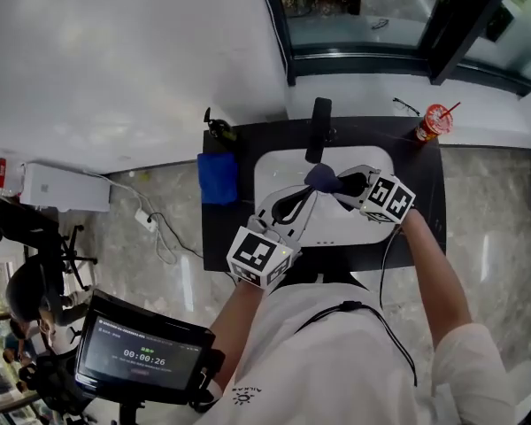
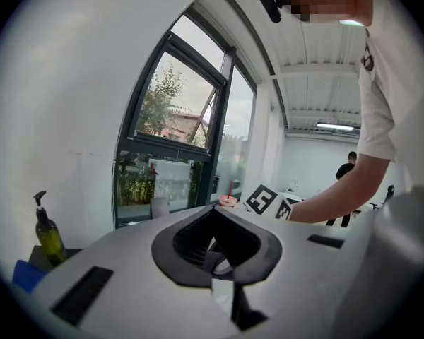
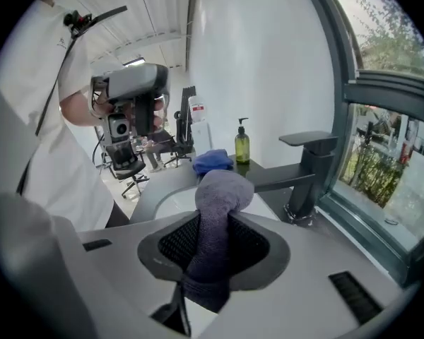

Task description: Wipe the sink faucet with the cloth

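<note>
The right gripper [image 3: 213, 249] has its fingers pinching a grey-purple cloth [image 3: 222, 196], which stands up out of them in a rolled bunch. This puts a soft padded end in front, so the cloth rather than the fingers would probably meet the metal first. In the head view the cloth hangs over the white sink [image 1: 372, 162], just short of the black faucet [image 1: 319, 129]. The faucet's spout reaches out over the basin from the rear of the dark counter [image 1: 221, 228]. The gripper tilts down toward the spout, and no contact shows, so the wiping looks about to begin rather than under way.

The left gripper [image 2: 215, 246] has its fingers spread with nothing between them. It hovers over the near side of the sink beside the right one, apparently held aside to leave the faucet free.

A blue cloth [image 1: 217, 177] lies folded on the counter left of the sink. A soap bottle [image 1: 217, 129] stands behind it, and a red cup [image 1: 434, 122] sits at the far right corner. All three are well apart from the faucet, so none should hinder the wipe.
</note>
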Motion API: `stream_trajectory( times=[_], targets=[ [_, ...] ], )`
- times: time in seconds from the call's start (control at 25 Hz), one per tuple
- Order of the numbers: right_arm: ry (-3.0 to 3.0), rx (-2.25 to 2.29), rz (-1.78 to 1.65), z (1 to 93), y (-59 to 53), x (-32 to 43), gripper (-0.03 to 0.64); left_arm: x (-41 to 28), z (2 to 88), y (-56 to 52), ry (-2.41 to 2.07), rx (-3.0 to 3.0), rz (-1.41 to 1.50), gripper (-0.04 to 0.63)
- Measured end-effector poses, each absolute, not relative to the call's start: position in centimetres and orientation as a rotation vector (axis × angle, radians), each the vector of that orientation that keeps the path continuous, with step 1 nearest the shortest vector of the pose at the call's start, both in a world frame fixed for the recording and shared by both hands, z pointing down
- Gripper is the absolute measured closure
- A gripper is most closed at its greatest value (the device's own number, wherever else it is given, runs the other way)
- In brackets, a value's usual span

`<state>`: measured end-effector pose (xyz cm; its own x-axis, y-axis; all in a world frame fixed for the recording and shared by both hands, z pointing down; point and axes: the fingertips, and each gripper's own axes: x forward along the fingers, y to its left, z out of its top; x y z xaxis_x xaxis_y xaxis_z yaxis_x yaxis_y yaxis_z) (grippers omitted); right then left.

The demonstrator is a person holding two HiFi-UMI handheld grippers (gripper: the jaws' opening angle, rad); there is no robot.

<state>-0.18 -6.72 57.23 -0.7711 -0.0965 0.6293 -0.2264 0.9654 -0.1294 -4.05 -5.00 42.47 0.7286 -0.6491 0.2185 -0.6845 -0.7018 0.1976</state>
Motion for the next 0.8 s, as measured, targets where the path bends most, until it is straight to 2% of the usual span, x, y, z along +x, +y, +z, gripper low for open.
stream_trajectory(
  times=[0.16,0.32,0.56,0.8],
  targets=[
    [-2.54,0.442,0.284,53.5,-5.4,2.5,0.503,-1.2,41.6,-4.8,-0.97,2.699,0.143,0.601],
    [-2.524,0.775,0.286,52.0,-4.7,8.2,0.503,3.0,42.1,-4.1,-0.825,2.762,0.162,0.601],
    [-2.274,1.233,0.413,54.7,-2.9,20.0,0.503,8.0,42.4,-3.2,-0.639,2.802,0.17,0.601],
    [-2.044,1.367,0.567,60.5,2.2,27.3,0.503,13.9,44.1,0.0,-0.442,2.851,0.226,0.601]
  ],
)
